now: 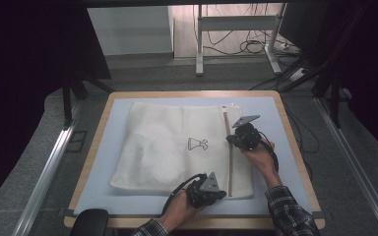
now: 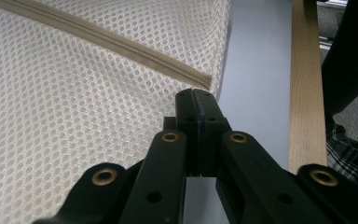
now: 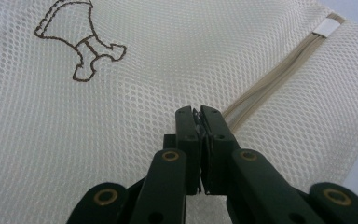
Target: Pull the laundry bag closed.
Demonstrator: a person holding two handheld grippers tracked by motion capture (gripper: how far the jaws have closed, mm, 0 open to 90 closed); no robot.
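Claws both closed: left claw (image 2: 196,95) at the mesh bag's (image 2: 74,93) zipper end, right claw (image 3: 196,112) pinching its zipper (image 3: 270,79).

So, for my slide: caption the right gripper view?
Right gripper, jaws shut, at the zipper of a mesh bag.

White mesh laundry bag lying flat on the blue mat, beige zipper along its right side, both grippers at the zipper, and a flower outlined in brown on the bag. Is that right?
Not the flower. The brown outline on the mesh bag is a small dress, as the right gripper view shows. The rest holds: bag flat on the blue mat, zipper on its right side, left gripper and right gripper at it.
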